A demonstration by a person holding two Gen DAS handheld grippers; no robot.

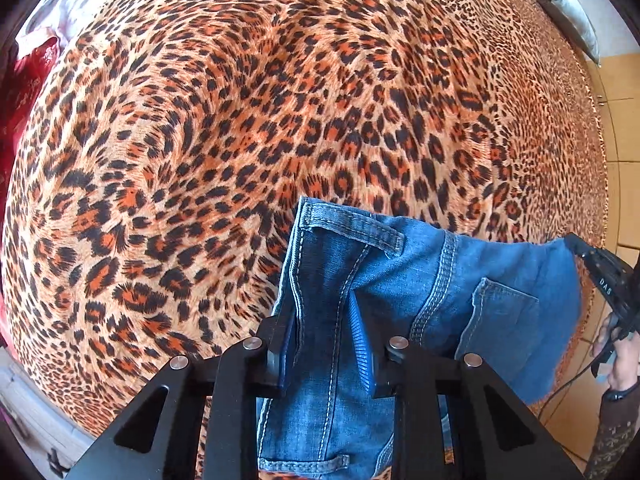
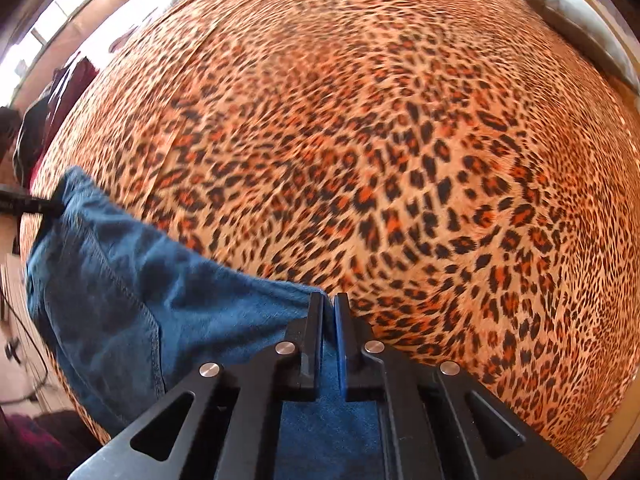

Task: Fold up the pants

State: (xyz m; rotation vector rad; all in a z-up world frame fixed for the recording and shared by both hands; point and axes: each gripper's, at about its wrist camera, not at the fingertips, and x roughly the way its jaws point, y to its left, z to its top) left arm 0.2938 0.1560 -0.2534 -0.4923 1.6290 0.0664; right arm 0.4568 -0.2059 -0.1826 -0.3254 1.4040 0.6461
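While both tools pointed steeply down over a bed, the jeans (image 1: 460,300) hung stretched between them above the bedspread (image 1: 240,120). The jeans were mid-blue denim, soft and faded, with pale double stitching along thick seams, a belt loop near the top edge and a patch pocket on the right side in the left wrist view. The bedspread was a smooth fabric printed in leopard spots, orange, black and tan, with smaller spots towards the far side.

The left tool (image 1: 326,356) was black, with angular arms and silver pins. Its jaws stood narrow and pressed on a bunched fold of the waistband, which ran between the ribbed blue pads. The right tool (image 2: 329,344) had its jaws almost together, nipping a thin edge of the denim; blue cloth filled the space beneath it. In the left wrist view the right tool appeared at the far right edge, held by a hand (image 1: 618,364) above a patterned sleeve, with a cable trailing down.

The right wrist view was blurred. The trouser legs were out of sight below both frames. A pale pillow (image 1: 568,12) and a red cloth (image 1: 28,80) were cut off at the corners. Tiled floor (image 1: 624,140) showed at the right.
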